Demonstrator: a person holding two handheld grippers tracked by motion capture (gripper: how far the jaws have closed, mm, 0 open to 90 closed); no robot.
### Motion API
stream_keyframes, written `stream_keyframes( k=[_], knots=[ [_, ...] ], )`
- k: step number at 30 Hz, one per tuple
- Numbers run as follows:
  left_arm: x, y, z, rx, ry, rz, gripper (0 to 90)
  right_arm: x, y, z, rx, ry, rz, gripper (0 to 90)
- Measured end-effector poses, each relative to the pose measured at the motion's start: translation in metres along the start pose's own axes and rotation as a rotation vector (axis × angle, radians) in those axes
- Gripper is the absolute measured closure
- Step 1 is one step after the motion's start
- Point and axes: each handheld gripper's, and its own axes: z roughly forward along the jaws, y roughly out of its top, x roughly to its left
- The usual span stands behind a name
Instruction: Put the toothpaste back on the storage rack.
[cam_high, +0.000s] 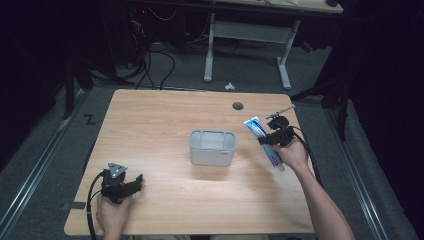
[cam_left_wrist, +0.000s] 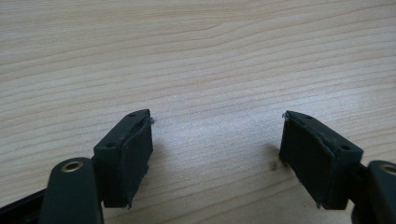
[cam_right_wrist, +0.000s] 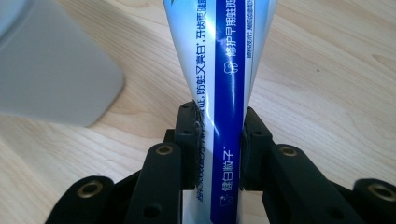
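Both jaws of the right gripper (cam_right_wrist: 218, 140) pinch the toothpaste tube (cam_right_wrist: 219, 70).

A lab: wooden table (cam_high: 165, 120), floor cables (cam_high: 155, 62), dark curtains.

Wooden table (cam_high: 165, 120), light grain, w/ a small dark round hole (cam_high: 238, 106) near its far edge at abt 1 o'clock from table centre. Grey-white open container (cam_high: 212, 147) stands upright roughly mid-table, rounded corners, nothing seen inside; in right gripper view its blurred wall (cam_right_wrist: 51, 70) sits at 10 o'clock. Beyond the table, at 12 o'clock, a white desk frame (cam_high: 247, 40) w/ two legs on grey carpet. Black cables (cam_high: 155, 62) trail on the floor at 11 o'clock. Small white object (cam_high: 229, 86) on the carpet just past the far edge. Metal floor rail (cam_high: 35, 170) at 9 o'clock.
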Motion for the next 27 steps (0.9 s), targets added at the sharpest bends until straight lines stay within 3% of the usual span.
stream_keyframes(
  k=[15, 27],
  knots=[
    [0.000, 0.000, 0.000, 0.000, 0.000, 0.000, 25.9, 0.019, -0.002, -0.031, -0.181, 0.118, -0.014, 74.3],
    [0.000, 0.000, 0.000, -0.001, 0.000, 0.001, 25.9, 0.035, -0.003, -0.045, -0.264, 0.170, -0.032, 74.3]
  ],
)
